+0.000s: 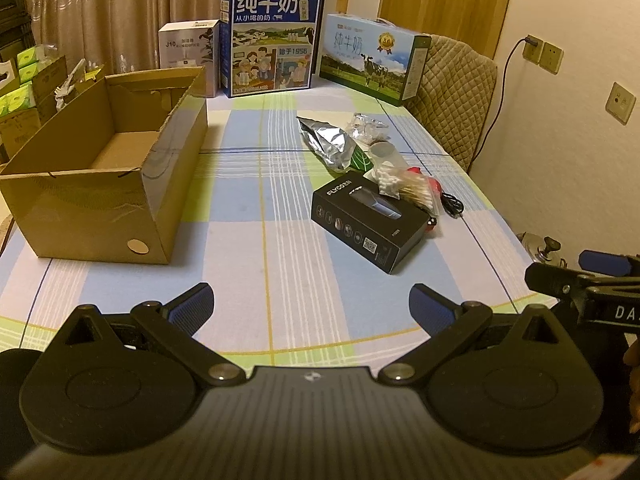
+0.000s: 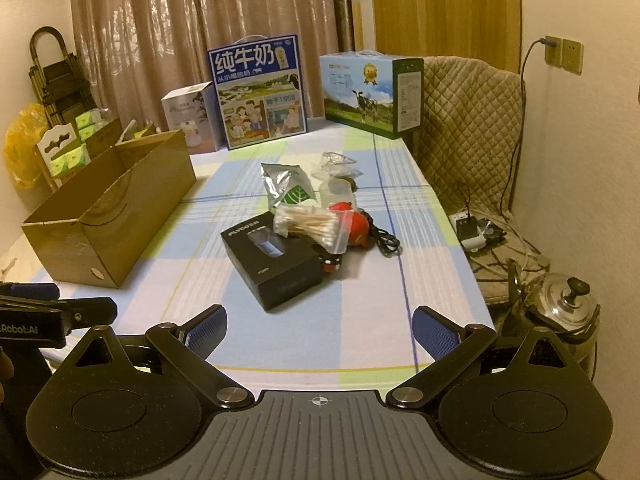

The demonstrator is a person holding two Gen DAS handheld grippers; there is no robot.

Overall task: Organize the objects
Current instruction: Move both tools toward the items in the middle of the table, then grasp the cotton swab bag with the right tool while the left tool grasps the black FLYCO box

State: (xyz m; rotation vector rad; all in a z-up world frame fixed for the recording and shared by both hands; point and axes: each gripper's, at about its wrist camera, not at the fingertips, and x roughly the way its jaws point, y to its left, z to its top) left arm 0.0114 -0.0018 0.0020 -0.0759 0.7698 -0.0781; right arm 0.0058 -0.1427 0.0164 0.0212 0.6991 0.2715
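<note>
Left gripper (image 1: 311, 312) low over the near edge of the table (image 1: 248, 216), fingers spread wide with nothing between; right gripper (image 2: 319, 334) likewise spread and empty, level with the left, well short of the black box (image 2: 272, 264). Black box flat on the checked cloth, right of the cardboard box (image 1: 100, 184) and well apart from it; bag of cotton swabs (image 2: 310, 228) resting against the black box's far edge; red object (image 2: 356, 224) and black cord (image 2: 384, 240) just right of the swabs; silver pouch (image 1: 330, 142) beyond the black box. Cardboard box open on top, inside bare. Milk cartons (image 1: 272, 36) upright behind the cardboard box, at the far end.
</note>
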